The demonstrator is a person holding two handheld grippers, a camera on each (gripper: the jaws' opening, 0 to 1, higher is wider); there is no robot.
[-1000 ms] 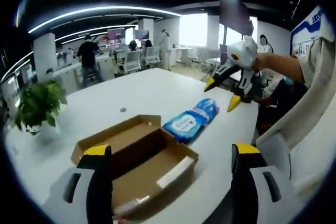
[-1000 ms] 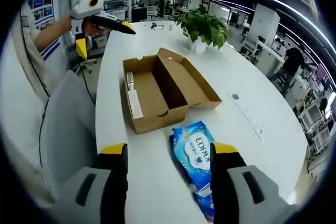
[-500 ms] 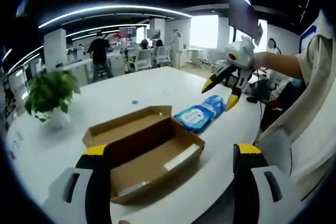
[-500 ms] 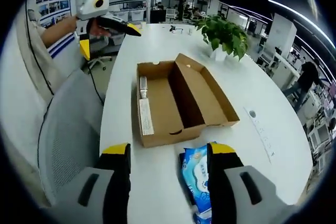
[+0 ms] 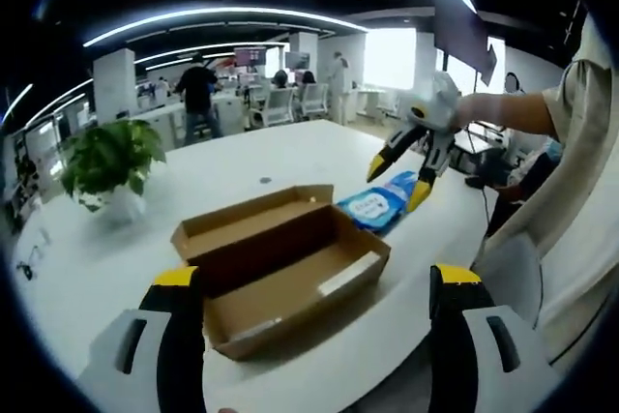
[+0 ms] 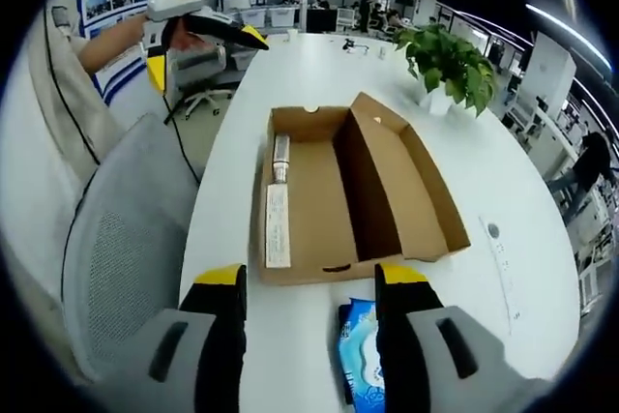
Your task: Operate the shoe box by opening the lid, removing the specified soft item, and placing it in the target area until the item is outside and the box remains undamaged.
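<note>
An open brown cardboard shoe box (image 5: 290,278) (image 6: 319,200) lies on the white table (image 5: 222,176), its lid (image 6: 411,191) folded flat beside it. Inside I see a white strip (image 6: 278,224) and a small grey roll (image 6: 280,150). A blue soft wipes pack (image 5: 379,206) (image 6: 363,369) lies on the table just outside the box's end. My right gripper (image 6: 311,280) (image 5: 400,169) hovers open right over the pack. My left gripper (image 5: 315,280) (image 6: 201,53) stands open beyond the box's other end, holding nothing.
A grey mesh chair (image 6: 116,249) stands at the table's side by the box. A potted plant (image 5: 106,162) (image 6: 447,63) sits on the table past the lid. A small round port (image 6: 493,231) is set into the tabletop. People and desks fill the office behind.
The right gripper has come down and closer to the wipes pack and the box's end. The left view has shifted toward the box. Box and pack lie where they were.
</note>
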